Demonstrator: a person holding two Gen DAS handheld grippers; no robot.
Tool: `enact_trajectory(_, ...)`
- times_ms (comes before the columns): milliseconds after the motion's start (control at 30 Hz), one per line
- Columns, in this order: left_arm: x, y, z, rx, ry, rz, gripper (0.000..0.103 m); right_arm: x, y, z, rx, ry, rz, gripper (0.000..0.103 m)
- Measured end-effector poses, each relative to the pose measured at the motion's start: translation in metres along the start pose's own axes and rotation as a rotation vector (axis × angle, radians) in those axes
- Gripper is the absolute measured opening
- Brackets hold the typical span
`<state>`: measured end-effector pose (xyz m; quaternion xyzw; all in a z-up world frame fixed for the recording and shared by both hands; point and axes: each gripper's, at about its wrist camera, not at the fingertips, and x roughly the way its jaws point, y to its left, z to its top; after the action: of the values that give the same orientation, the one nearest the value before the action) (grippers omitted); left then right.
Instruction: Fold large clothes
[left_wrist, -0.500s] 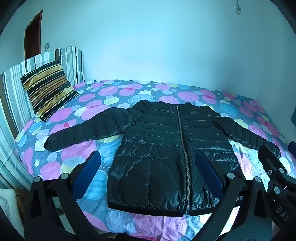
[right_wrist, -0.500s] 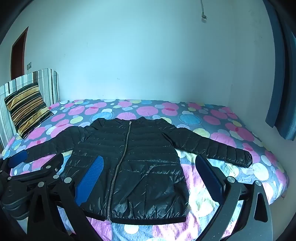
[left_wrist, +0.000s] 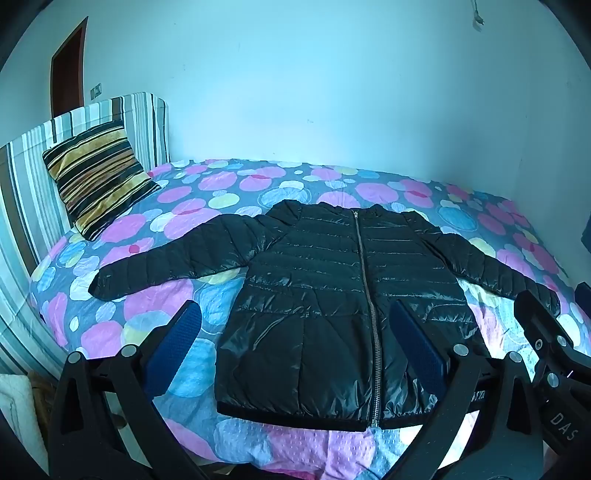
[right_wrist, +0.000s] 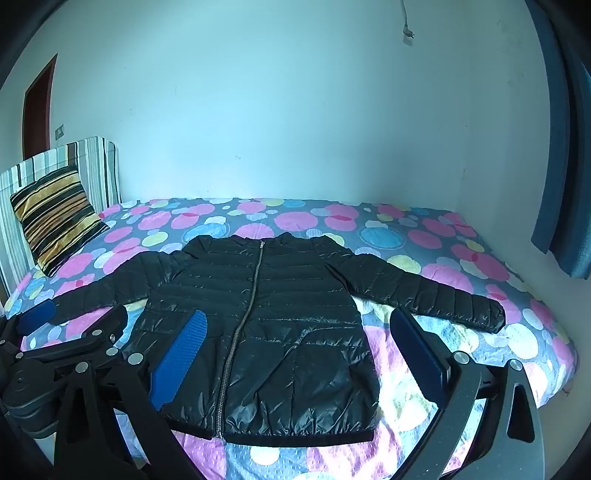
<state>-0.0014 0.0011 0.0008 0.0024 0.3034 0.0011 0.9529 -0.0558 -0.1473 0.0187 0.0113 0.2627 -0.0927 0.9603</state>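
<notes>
Bed, dotted cover in pink, blue and yellow: fills the room below the pale wall; serves as the folding surface.

Puffer jacket, black, glossy, quilted: laid flat and face up on the near half of the bed, zipped shut, both sleeves spread outward, hem toward the near edge. Likely spread so that sleeves and sides can be turned inward; no fold made yet.

Striped headboard, at the left end of the bed.

Striped cushion, propped against the headboard, well apart from the jacket, out of the working area.

Left gripper: raised in front of the hem, blue pads spread wide, grasping nothing.

Right gripper: likewise raised before the hem, pads wide apart, empty; seemingly poised for a first pinch.

Lettering "DAS": white, on the black body of the right gripper as seen from the left wrist view; remainder cut off. No other writing readable.
</notes>
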Motion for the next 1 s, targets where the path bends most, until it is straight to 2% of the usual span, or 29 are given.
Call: enact_trajectory(1000,-0.0021,0.0057,0.0013,-0.004,0.004,-0.001,0.101,-0.0006,0.0039,0.0025,0.002,0.004,0.004,0.099)
